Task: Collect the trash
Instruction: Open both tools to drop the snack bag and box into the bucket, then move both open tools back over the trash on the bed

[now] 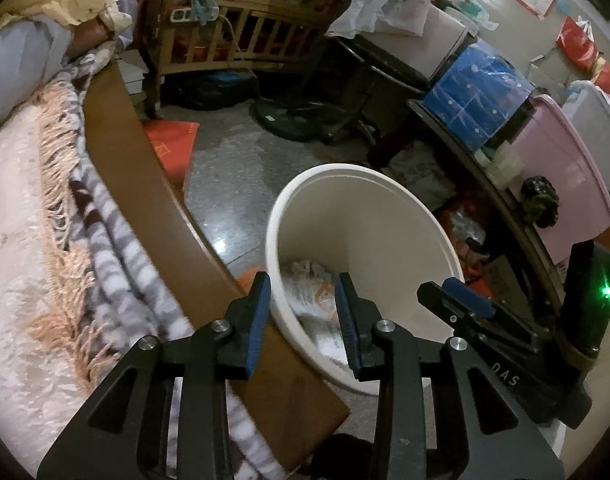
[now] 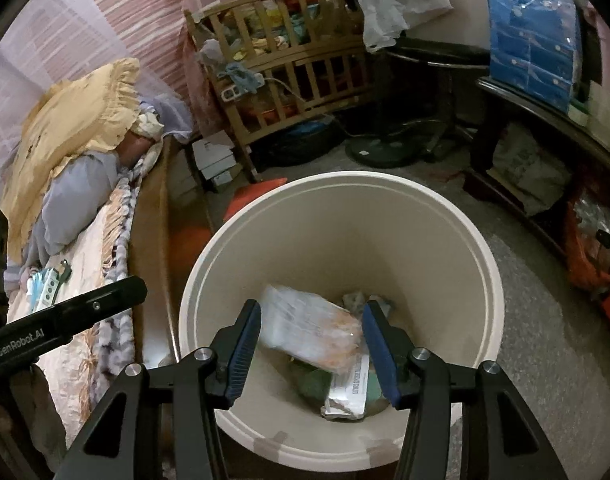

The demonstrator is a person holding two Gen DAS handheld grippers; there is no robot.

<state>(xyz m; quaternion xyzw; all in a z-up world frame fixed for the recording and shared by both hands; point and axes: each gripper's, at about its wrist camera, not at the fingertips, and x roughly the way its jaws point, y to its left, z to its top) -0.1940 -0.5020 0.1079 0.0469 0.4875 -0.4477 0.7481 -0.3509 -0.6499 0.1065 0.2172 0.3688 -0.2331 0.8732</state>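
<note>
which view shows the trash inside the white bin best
The right wrist view: it looks straight down into the white bin, showing a blurred white-and-orange packet over a silver wrapper. In the left wrist view the bin is seen aslant, with only part of the packet visible.

To your left runs a bed with a wooden side board, a grey-and-white striped blanket with a fringed edge draped over it, and a yellow frilled pillow at its head. Beyond it you see a wooden crib piled with clothes, with a fan base on the floor nearby. On your right, a blue plastic-wrapped pack sits on a dark table beside a pink storage tub.
</note>
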